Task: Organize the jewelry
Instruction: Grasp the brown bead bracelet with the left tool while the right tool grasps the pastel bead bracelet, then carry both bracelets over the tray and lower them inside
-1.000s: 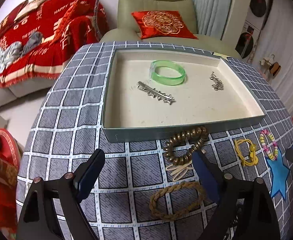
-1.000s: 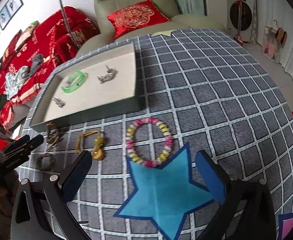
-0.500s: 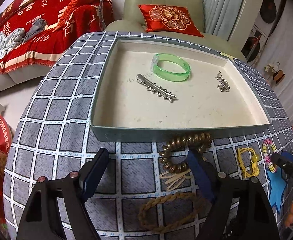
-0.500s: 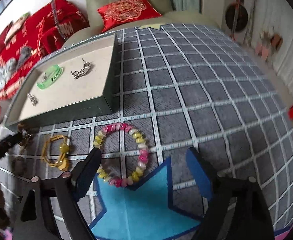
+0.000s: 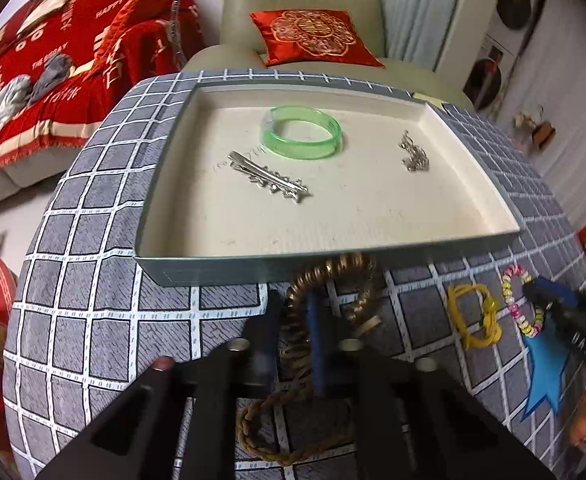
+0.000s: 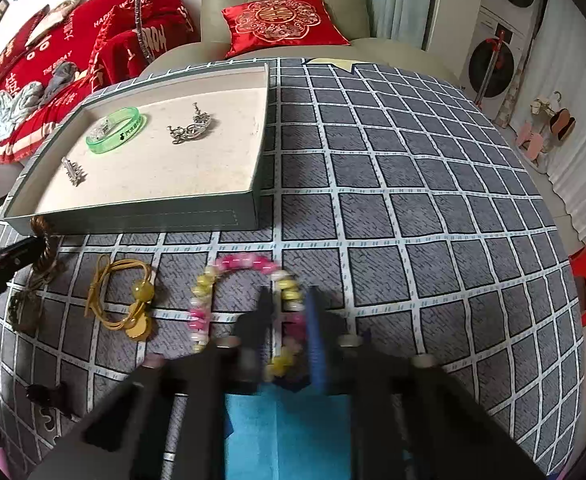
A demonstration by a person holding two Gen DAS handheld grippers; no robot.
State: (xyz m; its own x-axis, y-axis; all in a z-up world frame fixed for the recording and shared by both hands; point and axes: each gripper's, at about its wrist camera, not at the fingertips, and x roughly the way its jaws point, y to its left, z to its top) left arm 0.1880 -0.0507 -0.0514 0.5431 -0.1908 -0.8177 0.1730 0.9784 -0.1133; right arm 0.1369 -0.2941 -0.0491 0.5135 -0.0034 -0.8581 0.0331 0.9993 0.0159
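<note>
Jewelry split between tray [image 5: 209, 276] and table [image 5: 93, 320]. Inside tray: green bangle [image 5: 301, 131] toward far wall, silver clip [image 5: 268, 176] just nearer and to its left, silver chain [image 5: 413, 154] off to its right, all three apart from one another.

Just outside tray's near wall, on checked cloth: bronze coil tie [image 5: 333, 280] touching that wall, its near loop caught between jaws of left gripper [image 5: 293, 336]. Jaws just closed in, now nearly together, pinching coil strand; far loop of coil free beyond jaw tips, up against tray wall. Braided brown band [image 5: 293, 432] lying further from tray than coil, partly hidden under left gripper body. Thin tan bands [image 5: 367, 324] beside coil.

Right of coil along same near wall, well clear of tray: yellow cord tie [image 6: 123, 300], then bead bracelet [image 6: 249, 300], pink and yellow. Right gripper [image 6: 289, 320] down over bracelet's right side, jaws just closed and pressed onto bead strand there, beads showing between blue pads. Rest of bracelet ring lying flat on cloth to left of jaws, near edge overlapping blue star [image 6: 285, 432]. Small dark item [image 6: 47, 396] further from tray, at table's near left, too blurred to name.
</note>
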